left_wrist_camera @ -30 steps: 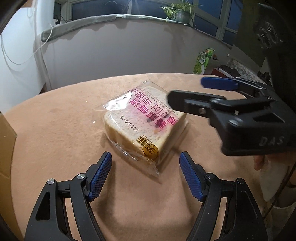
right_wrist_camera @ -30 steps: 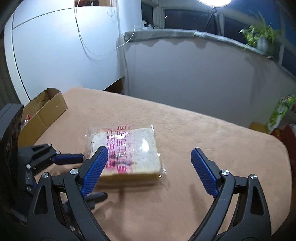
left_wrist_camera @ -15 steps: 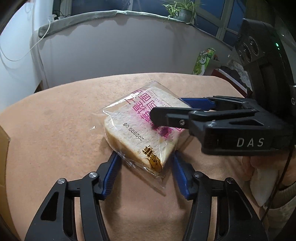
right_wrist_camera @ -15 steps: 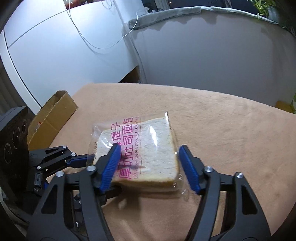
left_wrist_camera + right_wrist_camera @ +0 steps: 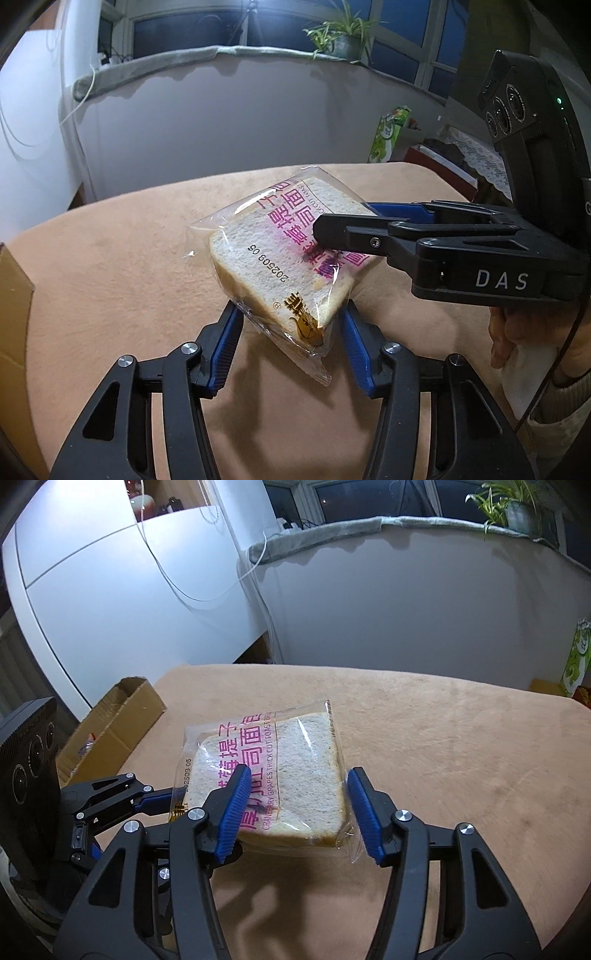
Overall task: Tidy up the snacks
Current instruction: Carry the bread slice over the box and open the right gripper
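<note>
A clear packet of sliced toast with pink lettering (image 5: 266,258) hangs tilted just above the tan table (image 5: 110,277), casting a shadow below. My left gripper (image 5: 290,332) is shut on its near corner, blue pads on either side. My right gripper (image 5: 343,221) comes in from the right and clamps the far edge. In the right wrist view the packet (image 5: 303,760) sits between the right gripper's (image 5: 297,808) blue pads, whose jaws are still closing and press on the bread. The left gripper (image 5: 155,790) holds the packet's left corner there.
An open cardboard box (image 5: 114,720) stands at the table's left edge, seen also as the box (image 5: 11,277). A green packet (image 5: 388,133) stands beyond the far right edge. A person's hand (image 5: 517,332) holds the right gripper. A low wall lies behind the table (image 5: 461,757).
Both grippers went from wide open around the lying packet to closed on it. The packet has come up off the table and tilted.
</note>
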Demonstrator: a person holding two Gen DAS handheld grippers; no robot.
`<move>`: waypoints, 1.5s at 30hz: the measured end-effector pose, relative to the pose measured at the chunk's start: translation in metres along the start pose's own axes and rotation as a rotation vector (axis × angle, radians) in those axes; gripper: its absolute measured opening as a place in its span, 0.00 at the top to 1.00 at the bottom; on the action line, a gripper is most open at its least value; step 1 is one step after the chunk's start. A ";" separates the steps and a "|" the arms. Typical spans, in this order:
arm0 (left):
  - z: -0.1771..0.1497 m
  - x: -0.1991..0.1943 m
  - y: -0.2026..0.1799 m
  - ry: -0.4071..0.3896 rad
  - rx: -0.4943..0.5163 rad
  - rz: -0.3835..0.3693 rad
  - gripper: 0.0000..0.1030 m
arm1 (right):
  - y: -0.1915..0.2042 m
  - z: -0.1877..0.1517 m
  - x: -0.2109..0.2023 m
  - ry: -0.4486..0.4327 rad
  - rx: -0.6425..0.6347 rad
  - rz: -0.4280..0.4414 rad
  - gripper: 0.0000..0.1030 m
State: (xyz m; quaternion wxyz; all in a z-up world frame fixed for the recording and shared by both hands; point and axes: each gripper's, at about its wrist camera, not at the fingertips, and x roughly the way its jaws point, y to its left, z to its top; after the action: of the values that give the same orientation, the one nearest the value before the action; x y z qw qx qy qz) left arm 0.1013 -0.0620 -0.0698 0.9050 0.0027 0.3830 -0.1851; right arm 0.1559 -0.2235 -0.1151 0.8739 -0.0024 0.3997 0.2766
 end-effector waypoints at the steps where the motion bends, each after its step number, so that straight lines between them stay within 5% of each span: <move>1: -0.001 -0.006 -0.002 -0.008 0.006 0.002 0.49 | 0.004 0.000 -0.005 -0.007 -0.004 0.000 0.45; 21: -0.022 -0.102 0.019 -0.145 -0.008 0.036 0.49 | 0.113 0.011 -0.056 -0.072 -0.139 -0.004 0.45; 45: -0.088 -0.183 0.149 -0.223 -0.209 0.211 0.49 | 0.284 0.036 0.030 0.007 -0.338 0.165 0.45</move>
State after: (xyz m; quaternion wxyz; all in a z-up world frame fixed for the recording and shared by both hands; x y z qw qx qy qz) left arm -0.0256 0.1509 -0.0253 0.9516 -0.0721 0.2949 -0.0476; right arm 0.0596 0.0398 -0.0500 0.8341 -0.1174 0.3493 0.4105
